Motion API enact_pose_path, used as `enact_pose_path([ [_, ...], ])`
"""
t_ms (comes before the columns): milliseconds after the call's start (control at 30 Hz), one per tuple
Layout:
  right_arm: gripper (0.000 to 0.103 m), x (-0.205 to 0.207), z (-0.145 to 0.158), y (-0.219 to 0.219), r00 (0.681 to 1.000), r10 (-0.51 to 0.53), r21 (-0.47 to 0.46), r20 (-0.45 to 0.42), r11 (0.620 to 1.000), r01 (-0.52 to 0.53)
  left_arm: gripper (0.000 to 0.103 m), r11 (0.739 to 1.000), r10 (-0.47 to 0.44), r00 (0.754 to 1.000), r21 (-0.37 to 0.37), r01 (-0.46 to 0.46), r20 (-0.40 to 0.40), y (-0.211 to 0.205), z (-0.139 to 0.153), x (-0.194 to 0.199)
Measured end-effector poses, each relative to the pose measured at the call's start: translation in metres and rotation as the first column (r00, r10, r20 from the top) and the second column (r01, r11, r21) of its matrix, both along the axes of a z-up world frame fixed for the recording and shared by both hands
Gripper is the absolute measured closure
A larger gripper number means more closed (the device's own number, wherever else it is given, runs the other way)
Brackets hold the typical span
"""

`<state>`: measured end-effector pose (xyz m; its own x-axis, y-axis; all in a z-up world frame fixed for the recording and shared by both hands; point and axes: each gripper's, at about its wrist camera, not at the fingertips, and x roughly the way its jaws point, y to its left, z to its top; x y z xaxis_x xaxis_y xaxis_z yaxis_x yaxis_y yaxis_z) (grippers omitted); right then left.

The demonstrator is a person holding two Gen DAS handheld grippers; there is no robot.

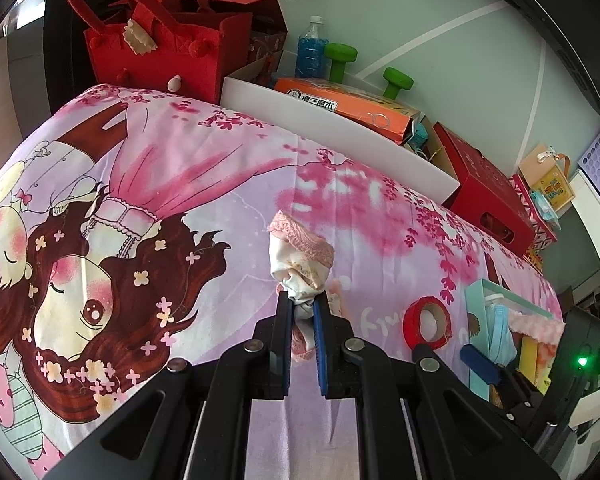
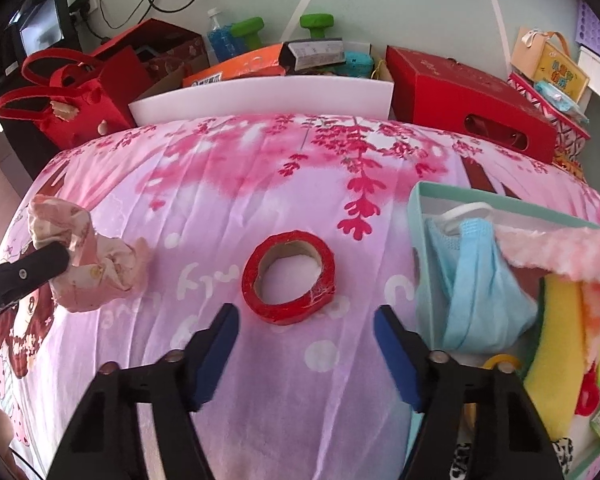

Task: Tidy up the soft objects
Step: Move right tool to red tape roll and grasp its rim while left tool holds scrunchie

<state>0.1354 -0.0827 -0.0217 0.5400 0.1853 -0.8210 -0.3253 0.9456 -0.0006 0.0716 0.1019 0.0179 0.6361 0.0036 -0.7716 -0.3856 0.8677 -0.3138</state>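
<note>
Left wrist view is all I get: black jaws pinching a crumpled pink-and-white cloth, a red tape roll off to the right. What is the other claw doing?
Observer: The right gripper hangs open just short of the red tape roll, gripping nothing.
Operator: Is the roll lying flat?
Observer: Yes, flat on the pink printed bedsheet, its cardboard core facing up.
Operator: That teal box on my right edge, what is in it?
Observer: The shallow teal cardboard box holds a light blue face mask, with a fluffy pink-and-white cloth draped across it.
Operator: And my cloth?
Observer: The left gripper holds the crumpled pink-and-white cloth bunched, left of the roll.
</note>
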Motion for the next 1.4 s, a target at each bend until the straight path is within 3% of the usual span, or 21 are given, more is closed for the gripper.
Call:
enact_pose_path([
  [333, 0.048, 0.002, -0.013, 0.011, 0.999, 0.033, 0.008, -0.010, 0.999, -0.033, 0.093, 1.000, -0.006, 1.000, -0.004, 0.006, -0.008, 0.000, -0.002, 0.002],
  [500, 0.048, 0.004, -0.013, 0.010, 1.000, 0.021, 0.014, 0.011, 1.000, -0.022, 0.093, 1.000, -0.008, 1.000, -0.003, 0.008, -0.011, 0.000, -0.003, 0.002],
  [567, 0.059, 0.004, -0.013, 0.010, 1.000, 0.022, 0.012, 0.014, 1.000, -0.022, 0.093, 1.000, -0.008, 1.000, -0.001, 0.008, -0.010, -0.001, -0.003, 0.002],
  [1333, 0.073, 0.001, -0.005, 0.004, 1.000, 0.025, 0.056, 0.006, 0.998, -0.026, 0.093, 0.999, -0.037, 0.999, 0.031, 0.037, 0.002, -0.010, 0.004, 0.003],
  [1400, 0.084, -0.001, -0.003, 0.003, 1.000, 0.025, 0.053, 0.011, 0.998, -0.025, 0.093, 0.999, -0.041, 0.999, 0.031, 0.041, 0.002, -0.010, 0.004, 0.003],
])
